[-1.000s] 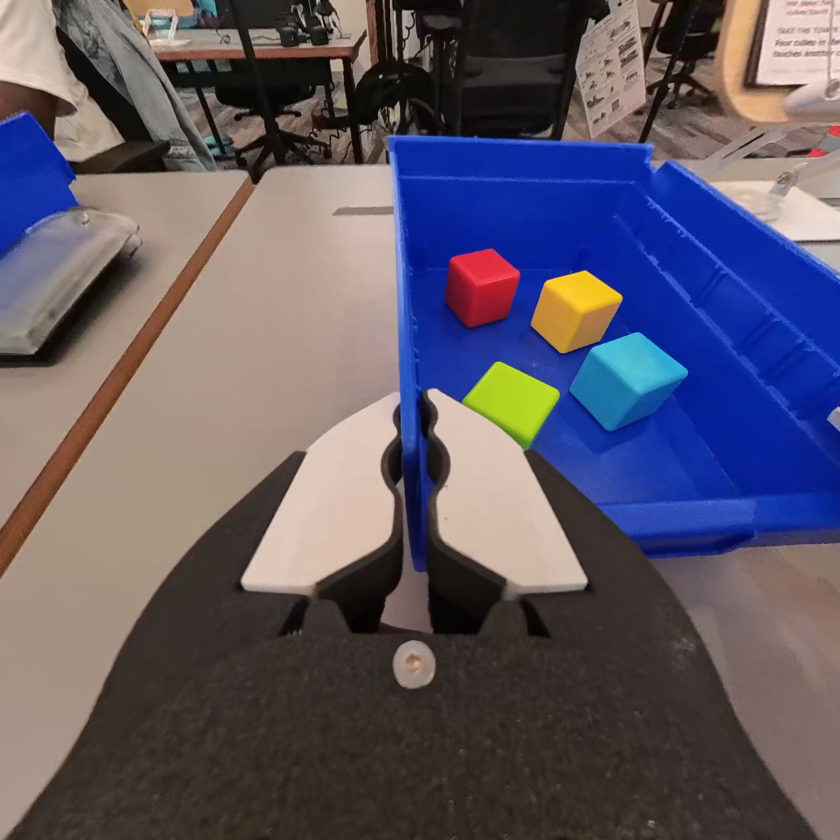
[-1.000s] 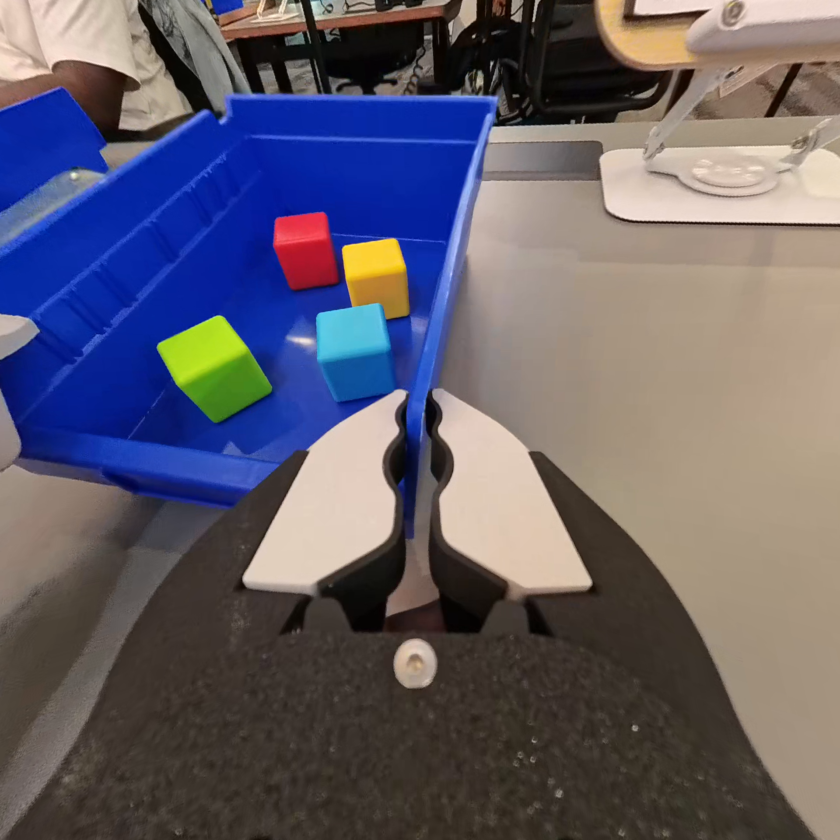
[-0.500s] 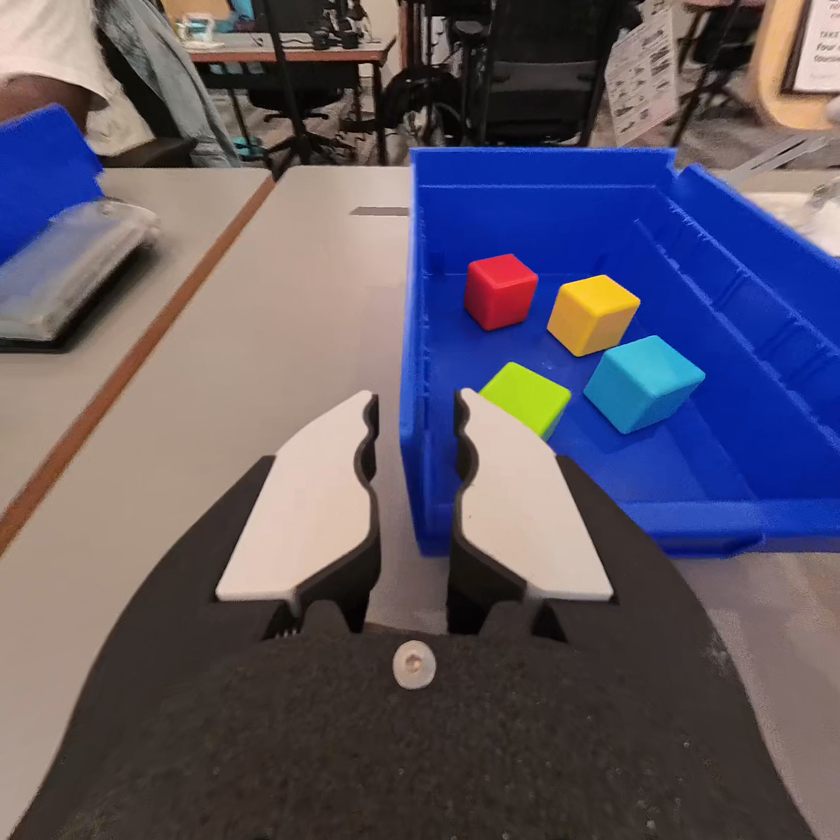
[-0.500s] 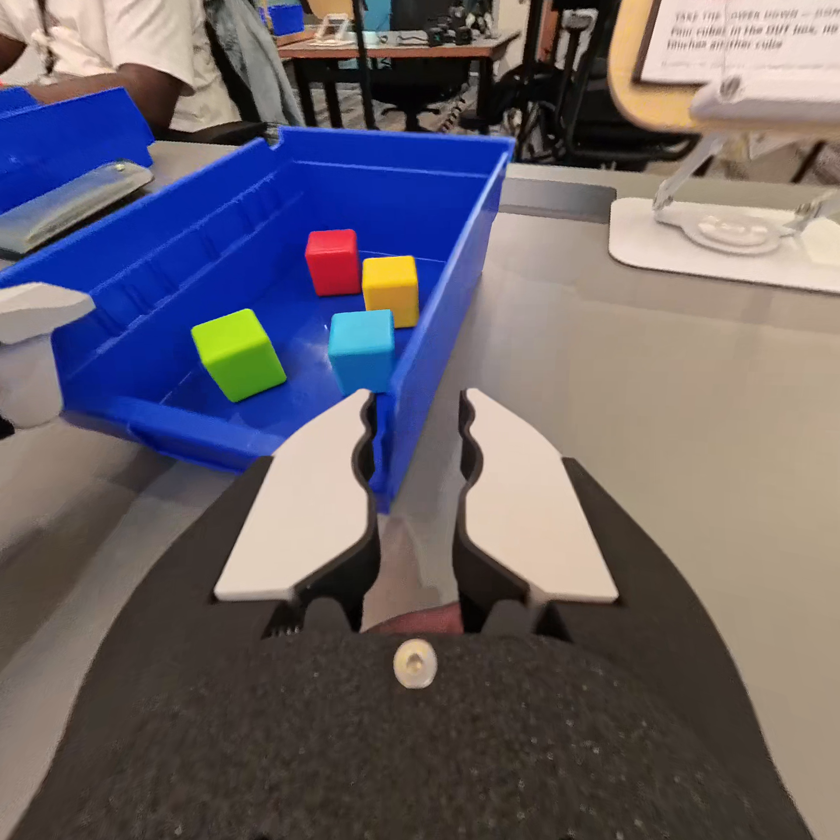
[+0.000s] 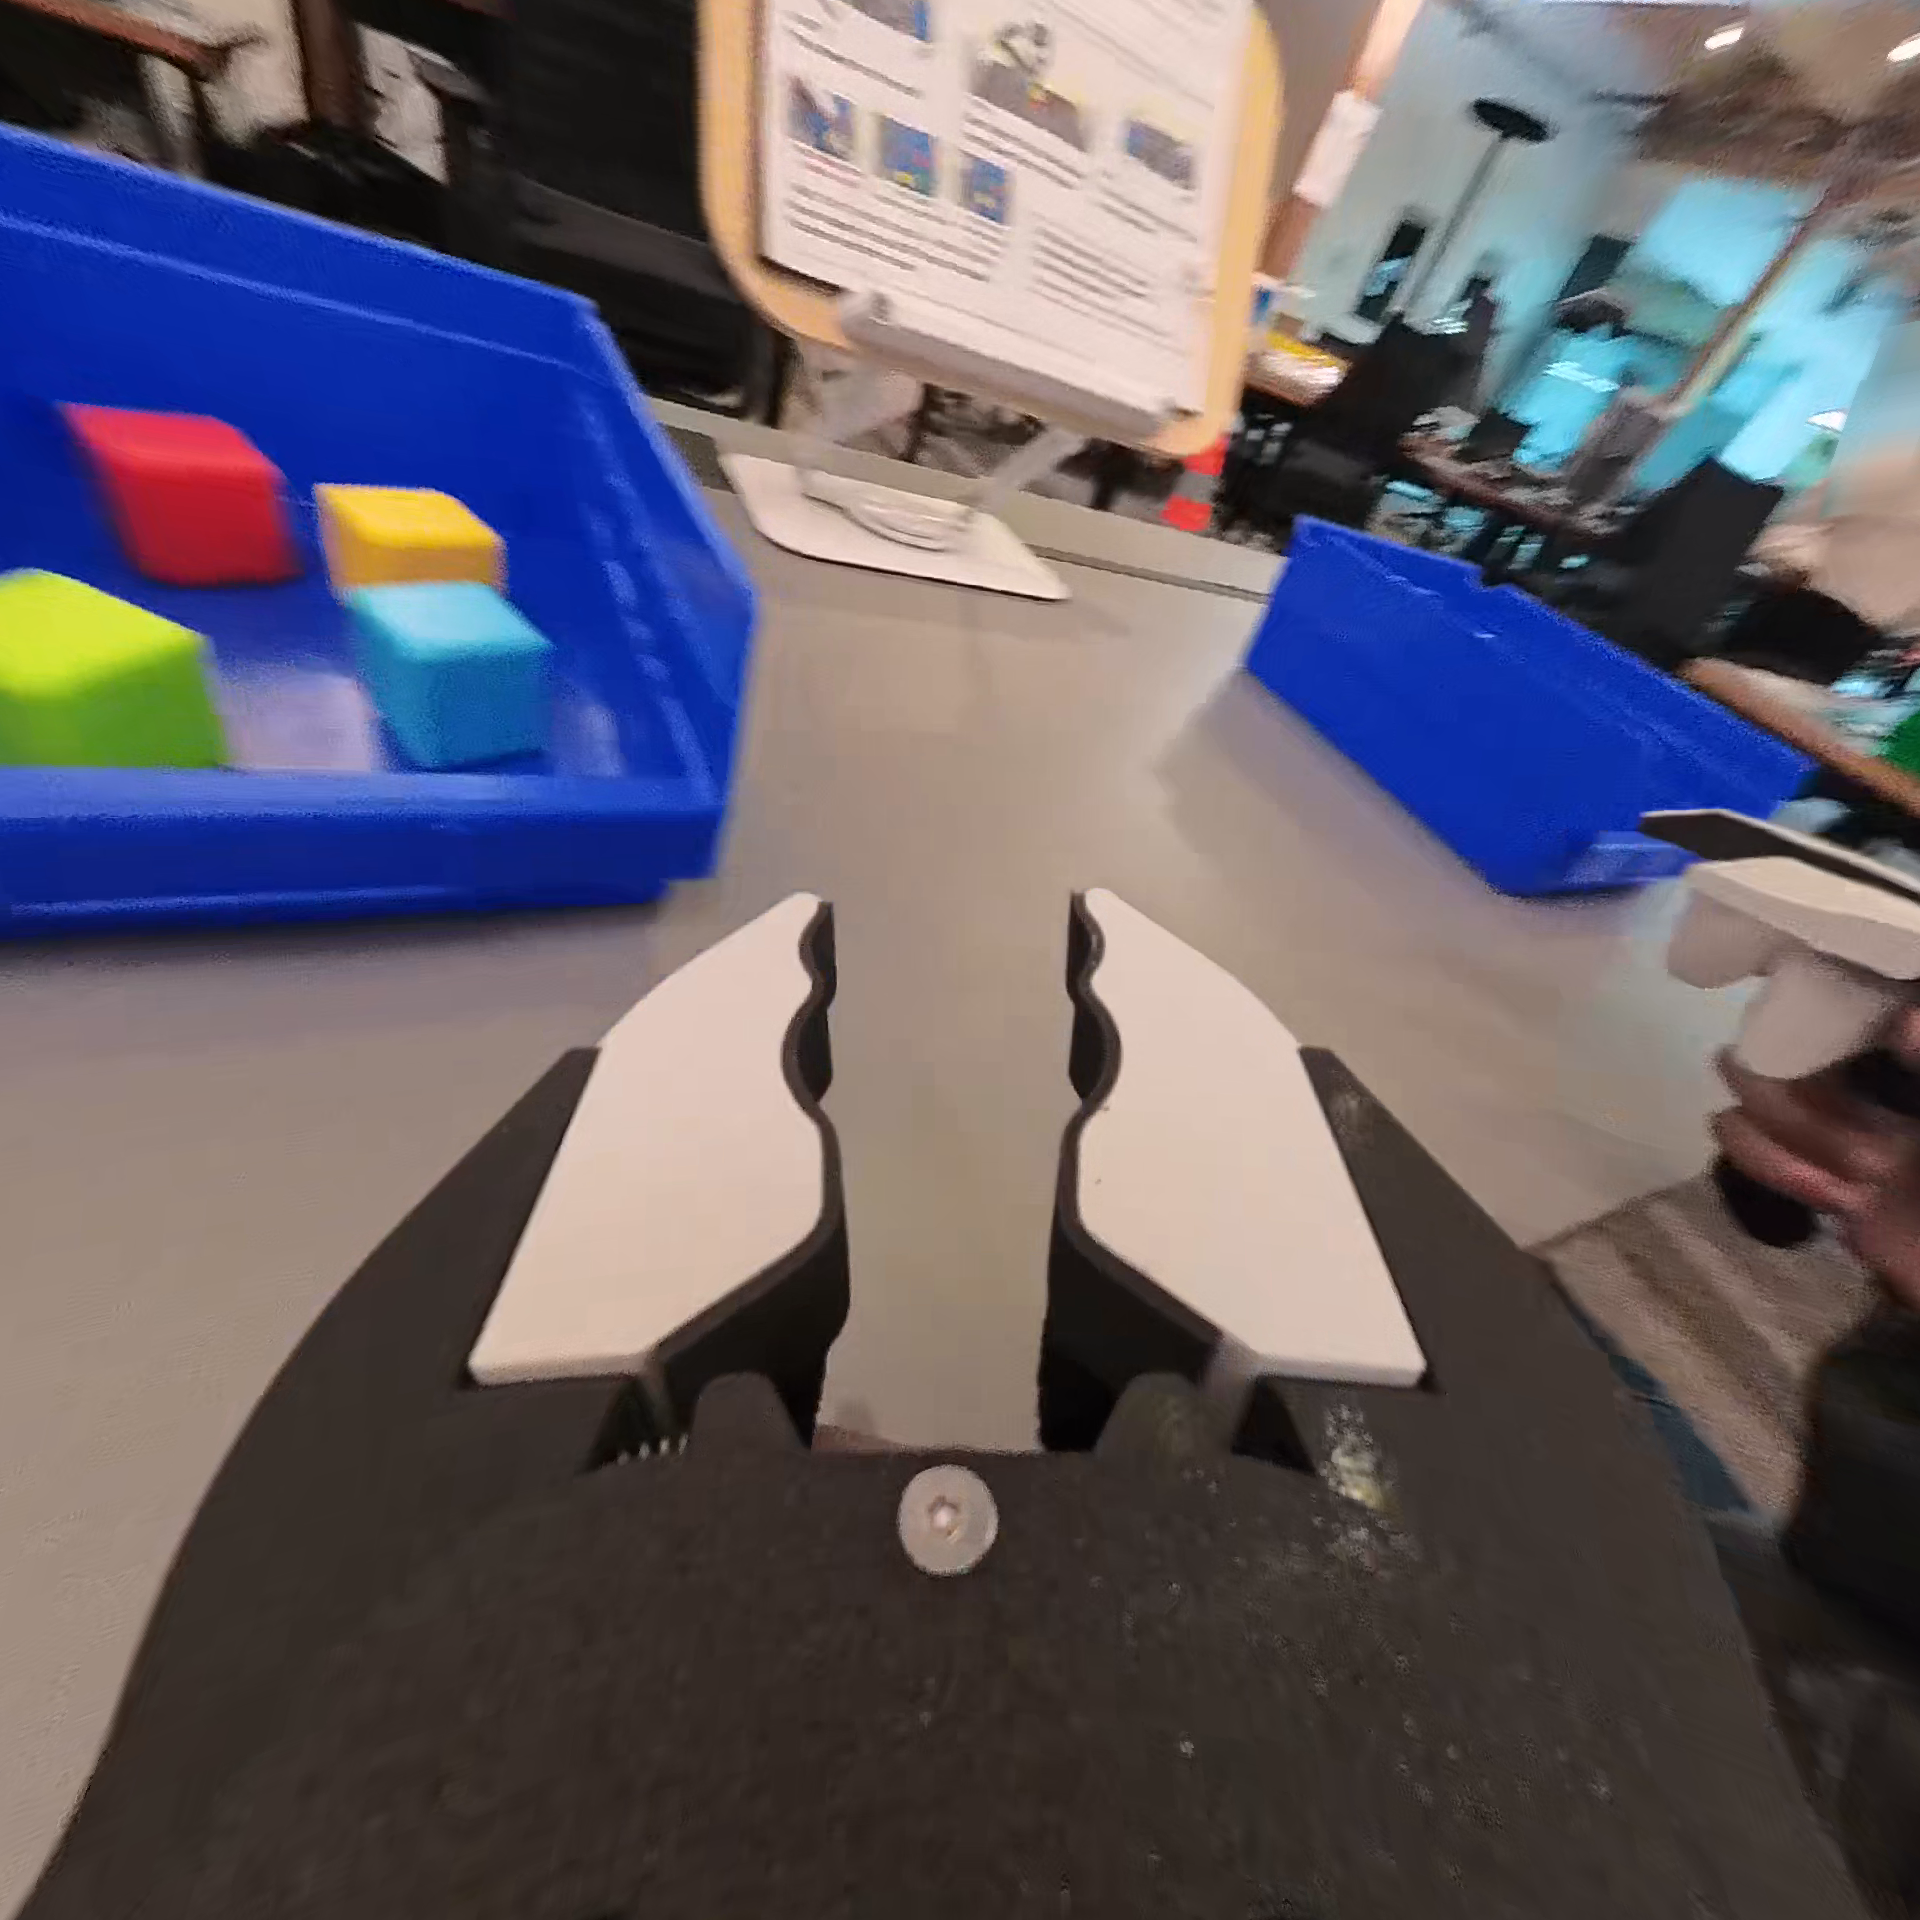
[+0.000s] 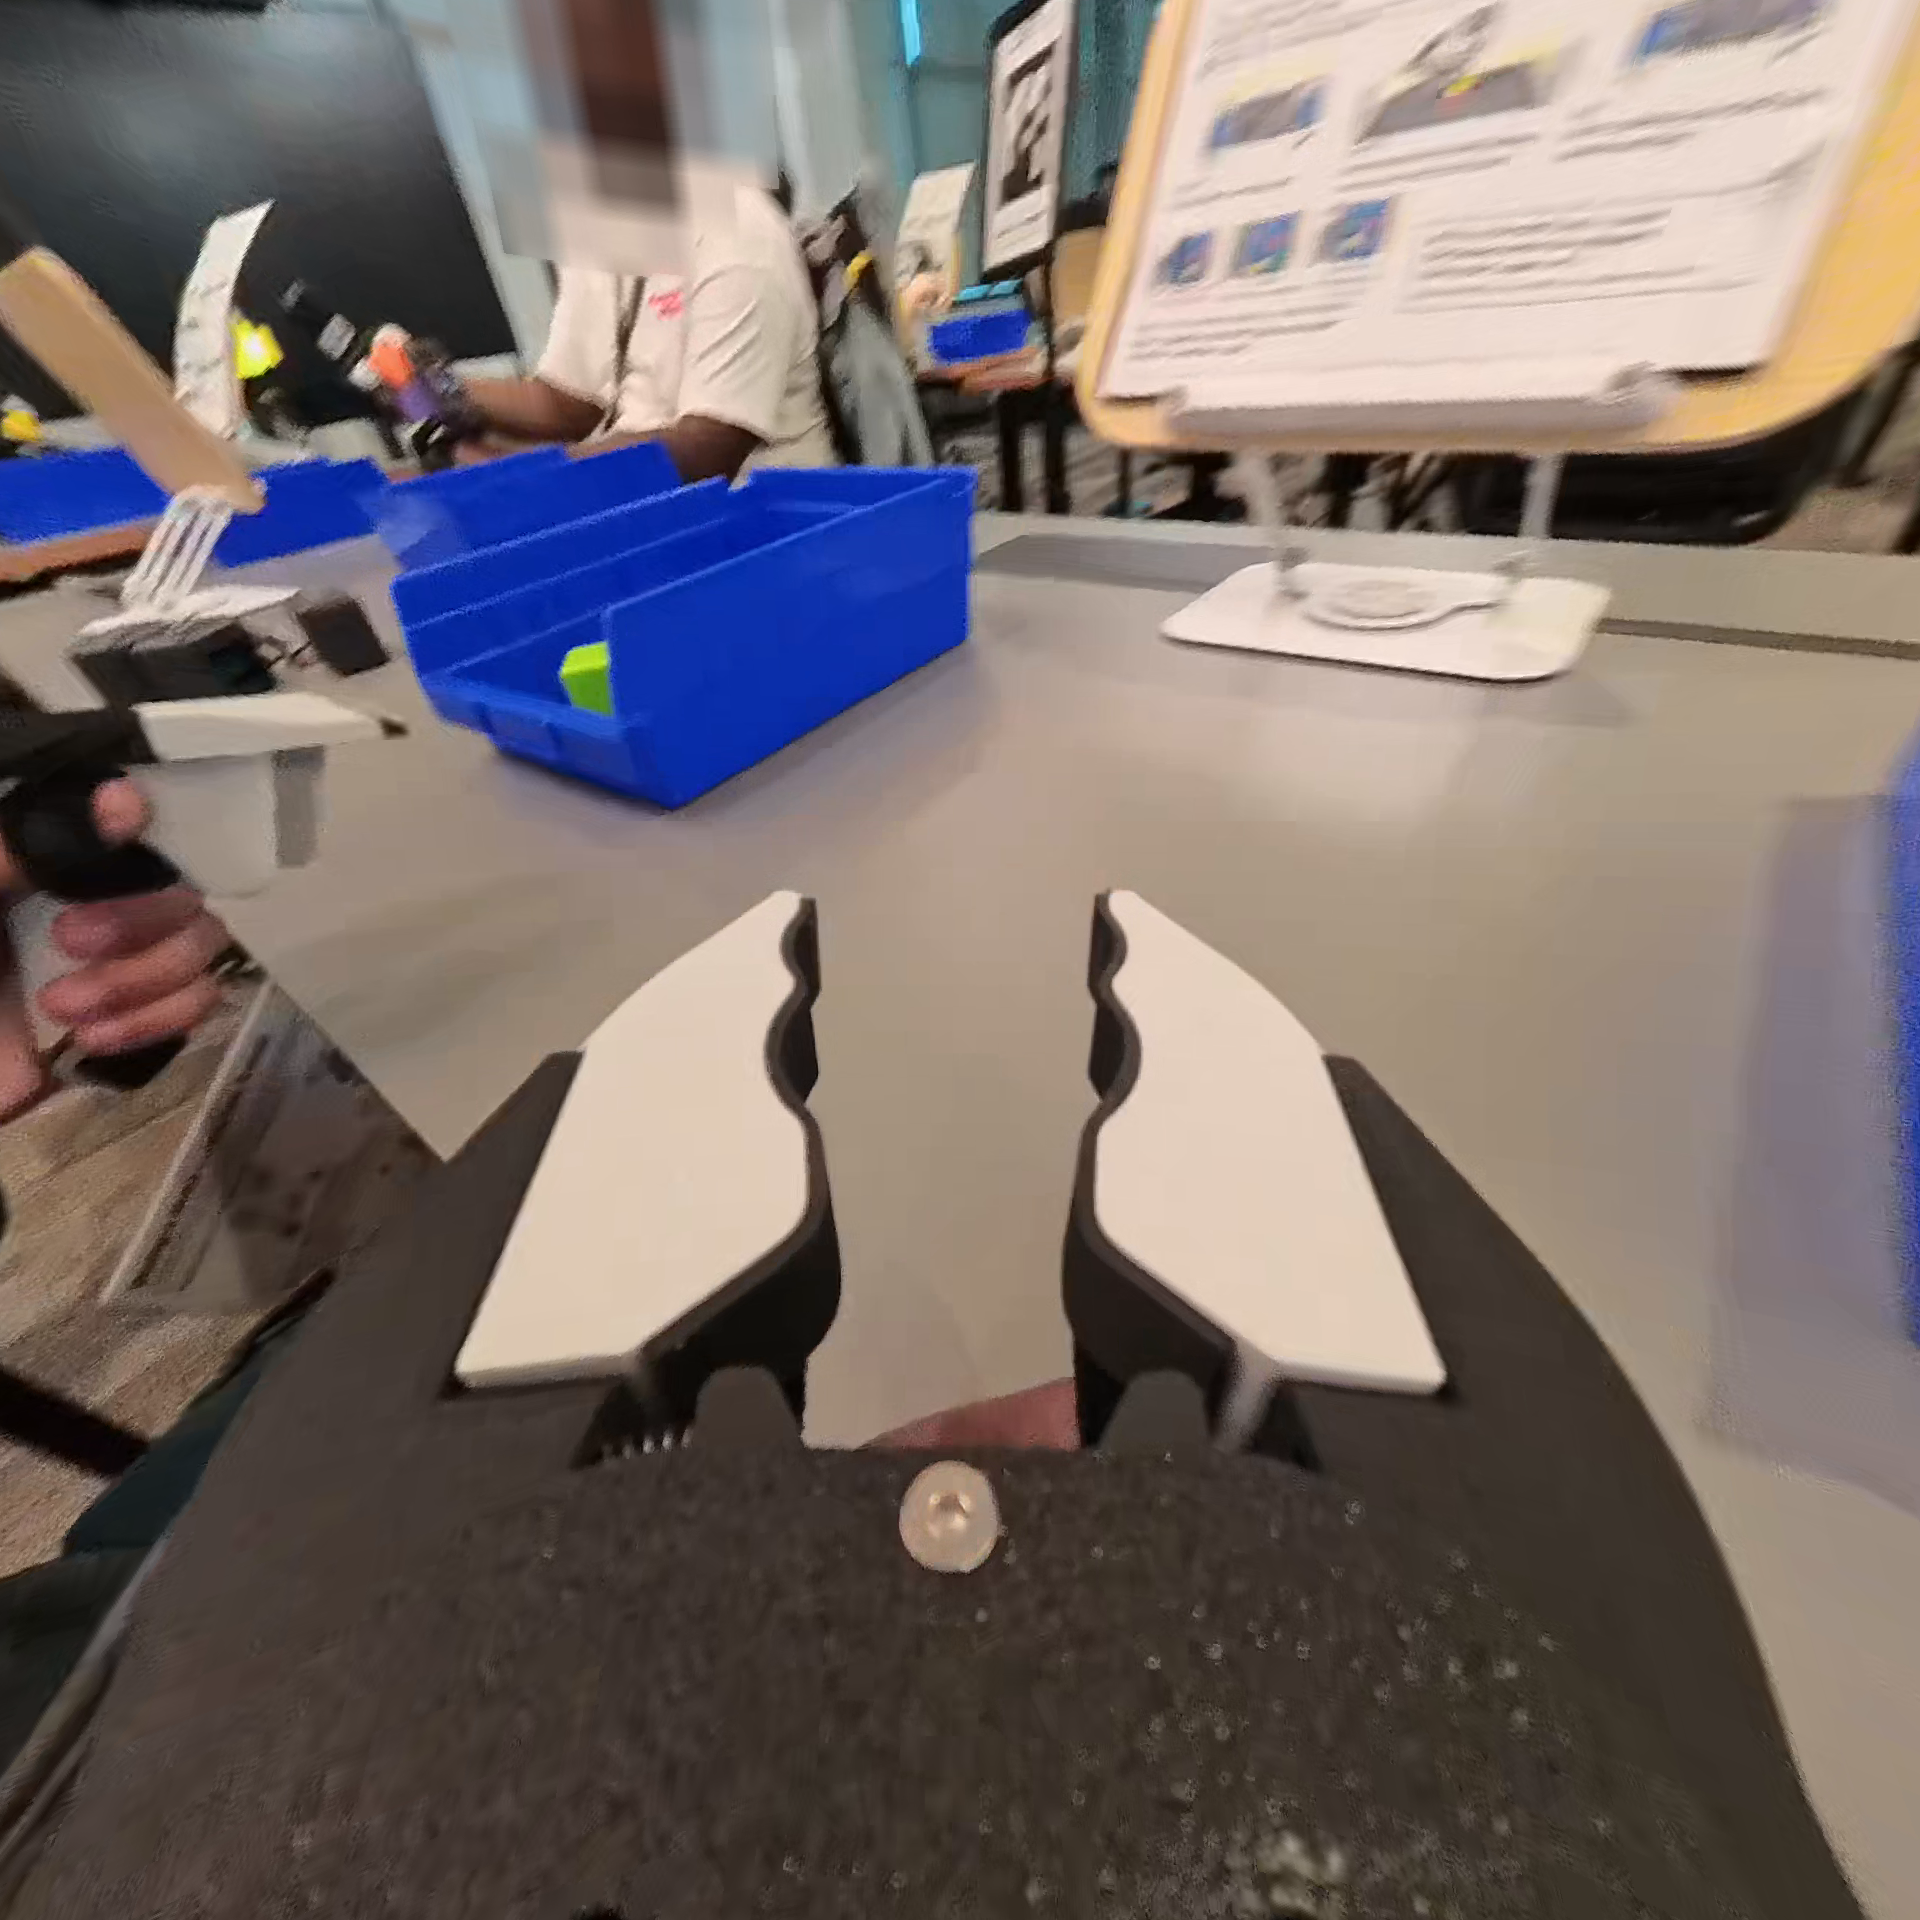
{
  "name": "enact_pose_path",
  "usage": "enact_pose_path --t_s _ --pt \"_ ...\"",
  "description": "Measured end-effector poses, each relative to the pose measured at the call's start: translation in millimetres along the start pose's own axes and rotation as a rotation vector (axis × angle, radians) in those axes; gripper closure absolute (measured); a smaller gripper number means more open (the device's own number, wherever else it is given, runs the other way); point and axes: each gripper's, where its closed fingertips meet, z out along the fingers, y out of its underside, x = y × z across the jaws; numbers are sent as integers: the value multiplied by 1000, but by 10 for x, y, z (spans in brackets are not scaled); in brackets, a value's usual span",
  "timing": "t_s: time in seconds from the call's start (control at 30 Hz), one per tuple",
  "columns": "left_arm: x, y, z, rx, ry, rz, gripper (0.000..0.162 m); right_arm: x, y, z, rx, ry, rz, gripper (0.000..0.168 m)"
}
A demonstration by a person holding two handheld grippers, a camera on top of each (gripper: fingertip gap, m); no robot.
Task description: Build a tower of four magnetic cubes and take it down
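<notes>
In the left wrist view a blue bin [image 5: 665, 582] sits at the left on the grey table [image 5: 935, 727]. It holds a red cube [image 5: 187, 494], a yellow cube [image 5: 410, 535], a light-blue cube [image 5: 447, 670] and a green cube [image 5: 99, 670]. My left gripper [image 5: 948, 914] is open and empty over bare table, to the right of the bin. My right gripper [image 6: 951, 909] is open and empty over bare table. In the right wrist view the bin [image 6: 727, 634] is far left, with the green cube [image 6: 587, 675] showing inside.
A second blue bin [image 5: 1496, 717] lies at the right. A stand holding a printed sheet [image 5: 997, 208] rises at the back on a white base [image 5: 894, 525]. The other gripper shows at each view's edge [image 5: 1808, 935], [image 6: 208, 727]. A person [image 6: 686, 353] sits behind.
Both grippers were shut on the blue bin's side walls a second ago. They opened, let the walls go, and drew back and away from the bin over bare table.
</notes>
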Motion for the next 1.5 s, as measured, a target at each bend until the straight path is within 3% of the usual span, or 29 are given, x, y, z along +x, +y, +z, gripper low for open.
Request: enact_pose_path --t_s 0.17,0.27,0.6,0.77,1.37,1.5 --pt "245 144 107 -47 62 59 116 296 151 -381 20 85 27 124" --pt "174 124 119 -34 19 136 116 367 254 -358 -1 62 126 121" --pt "78 217 215 -87 -7 173 116 283 436 -276 -68 52 32 122" --pt "83 266 213 -110 -2 171 116 209 478 -248 -92 19 19 134" --pt "-25 306 211 -171 -52 227 116 254 484 -231 -92 42 10 130" --pt "-316 -37 216 -205 -163 278 116 273 485 -228 -92 45 8 131"
